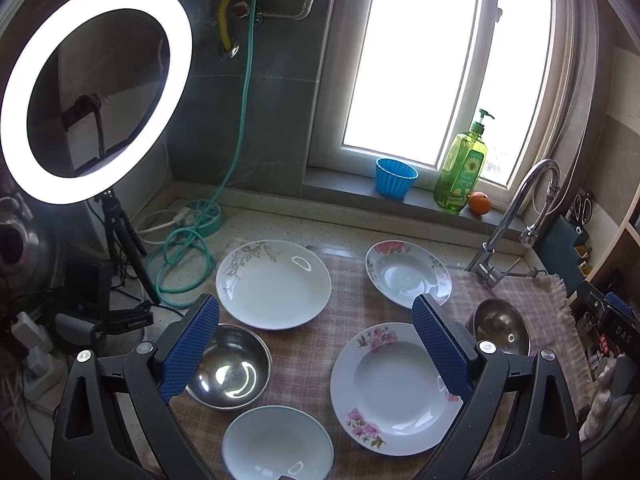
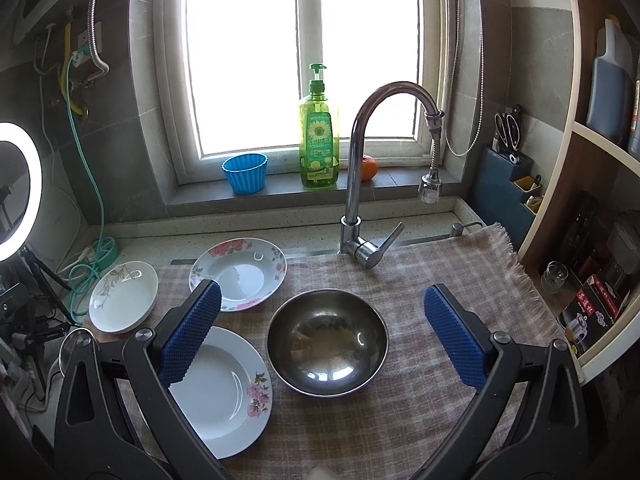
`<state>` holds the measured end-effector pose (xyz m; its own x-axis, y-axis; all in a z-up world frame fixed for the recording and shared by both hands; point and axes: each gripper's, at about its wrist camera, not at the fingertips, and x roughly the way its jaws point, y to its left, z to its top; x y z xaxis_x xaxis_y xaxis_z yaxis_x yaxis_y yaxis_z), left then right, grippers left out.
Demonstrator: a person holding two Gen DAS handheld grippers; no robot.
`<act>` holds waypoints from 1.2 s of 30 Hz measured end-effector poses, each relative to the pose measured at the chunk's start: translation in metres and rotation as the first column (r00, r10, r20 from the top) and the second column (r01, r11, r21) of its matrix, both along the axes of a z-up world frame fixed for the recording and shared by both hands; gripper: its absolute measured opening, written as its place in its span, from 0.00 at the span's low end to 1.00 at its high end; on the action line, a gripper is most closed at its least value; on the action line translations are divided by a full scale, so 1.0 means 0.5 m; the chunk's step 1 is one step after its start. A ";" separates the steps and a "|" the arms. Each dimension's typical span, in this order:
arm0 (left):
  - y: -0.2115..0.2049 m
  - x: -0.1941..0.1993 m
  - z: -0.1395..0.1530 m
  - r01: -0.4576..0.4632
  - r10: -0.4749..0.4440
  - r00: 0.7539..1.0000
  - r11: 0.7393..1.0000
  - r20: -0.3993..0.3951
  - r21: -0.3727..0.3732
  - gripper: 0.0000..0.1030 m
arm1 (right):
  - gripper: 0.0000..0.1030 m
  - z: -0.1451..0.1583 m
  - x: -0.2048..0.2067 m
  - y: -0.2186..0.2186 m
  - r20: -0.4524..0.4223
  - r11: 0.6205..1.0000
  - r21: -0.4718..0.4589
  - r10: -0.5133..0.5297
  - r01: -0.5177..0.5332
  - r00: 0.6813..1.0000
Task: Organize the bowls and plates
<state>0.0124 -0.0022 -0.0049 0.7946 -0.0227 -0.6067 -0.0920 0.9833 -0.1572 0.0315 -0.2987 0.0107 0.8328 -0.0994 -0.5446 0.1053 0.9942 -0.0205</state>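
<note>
Four plates and two steel bowls sit upright, spread singly over a checked cloth on the bench below a bright window. The left claw and right claw hang above them, both spread wide and empty.

Left gripper and right gripper both hover, jaws spread wide, empty.

window blown out, ring light glaring, fisheye corners dark, curved edges, sharp centre
</note>
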 end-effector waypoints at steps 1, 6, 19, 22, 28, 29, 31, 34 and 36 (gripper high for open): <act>0.000 0.000 0.000 0.001 -0.001 1.000 1.000 0.000 0.000 0.95 | 1.00 0.001 0.002 0.000 0.000 1.000 0.001 0.001 -0.001 1.000; -0.001 0.000 0.000 0.001 -0.001 1.000 1.000 -0.001 0.000 0.95 | 1.00 0.000 0.001 -0.001 -0.003 1.000 0.002 0.001 -0.001 1.000; -0.002 0.035 -0.031 0.054 -0.054 0.996 0.999 -0.073 0.004 0.95 | 1.00 -0.047 0.014 -0.026 -0.076 0.999 0.039 0.003 0.000 0.997; -0.001 0.050 -0.049 0.081 -0.081 0.990 0.997 -0.112 -0.009 0.94 | 1.00 -0.074 0.019 -0.037 -0.123 0.998 0.060 0.013 -0.005 0.992; -0.007 0.080 -0.087 0.140 -0.147 0.971 0.989 -0.187 -0.051 0.82 | 0.99 -0.122 0.022 -0.062 -0.209 0.993 0.121 0.037 -0.012 0.977; -0.009 0.086 -0.094 0.152 -0.162 0.966 0.986 -0.199 -0.062 0.80 | 0.95 -0.131 0.022 -0.066 -0.224 0.991 0.133 0.044 -0.014 0.973; -0.015 0.099 -0.110 0.178 -0.192 0.955 0.981 -0.226 -0.081 0.72 | 0.92 -0.146 0.022 -0.072 -0.257 0.987 0.159 0.062 -0.021 0.964; -0.021 0.122 -0.140 0.204 -0.236 0.930 0.969 -0.282 -0.138 0.60 | 0.80 -0.174 0.022 -0.077 -0.311 0.977 0.208 0.105 -0.040 0.945; -0.022 0.137 -0.161 0.208 -0.262 0.911 0.959 -0.320 -0.193 0.58 | 0.77 -0.194 0.022 -0.082 -0.342 0.967 0.250 0.127 -0.041 0.931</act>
